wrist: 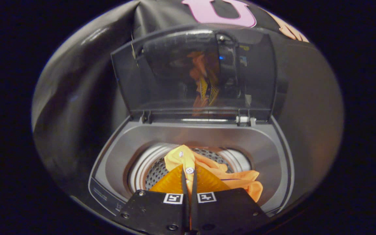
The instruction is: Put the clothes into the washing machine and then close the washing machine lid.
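A grey top-loading washing machine [273,147] stands ahead of me with its dark see-through lid [162,81] raised upright at the back. An orange garment with white buttons [207,169] hangs over the ribbed drum opening [145,166], partly inside it and draped toward the right rim. My gripper [189,174] hovers right above the drum, its two fingers pressed close together on a fold of the orange cloth near a button. The lid mirrors the garment and the gripper.
The booth's black cloth wall [77,98] hangs close behind and to both sides of the machine. A control strip [104,195] runs along the machine's near left edge.
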The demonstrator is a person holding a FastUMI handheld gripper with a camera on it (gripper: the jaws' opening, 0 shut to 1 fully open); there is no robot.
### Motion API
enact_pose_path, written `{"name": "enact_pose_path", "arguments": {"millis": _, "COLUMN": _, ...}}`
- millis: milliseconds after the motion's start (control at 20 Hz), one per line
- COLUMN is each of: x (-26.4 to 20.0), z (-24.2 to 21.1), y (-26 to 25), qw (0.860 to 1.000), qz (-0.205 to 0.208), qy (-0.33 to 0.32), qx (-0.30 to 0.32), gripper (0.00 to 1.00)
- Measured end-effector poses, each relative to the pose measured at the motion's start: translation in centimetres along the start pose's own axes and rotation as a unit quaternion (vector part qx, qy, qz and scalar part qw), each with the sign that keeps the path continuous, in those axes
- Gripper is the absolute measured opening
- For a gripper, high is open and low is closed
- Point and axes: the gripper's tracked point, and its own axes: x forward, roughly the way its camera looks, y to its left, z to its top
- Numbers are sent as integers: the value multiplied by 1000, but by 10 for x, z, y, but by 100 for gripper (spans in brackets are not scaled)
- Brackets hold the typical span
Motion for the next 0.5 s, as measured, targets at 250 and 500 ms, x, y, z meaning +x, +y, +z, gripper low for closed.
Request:
{"name": "enact_pose_path", "arguments": {"millis": 250, "x": 20, "z": -12, "y": 4, "qw": 998, "qz": -16, "qy": 59, "qx": -28, "gripper": 4}}
{"name": "enact_pose_path", "arguments": {"millis": 500, "x": 25, "z": -17, "y": 0, "qw": 996, "qz": -25, "qy": 85, "qx": -16, "gripper": 14}}
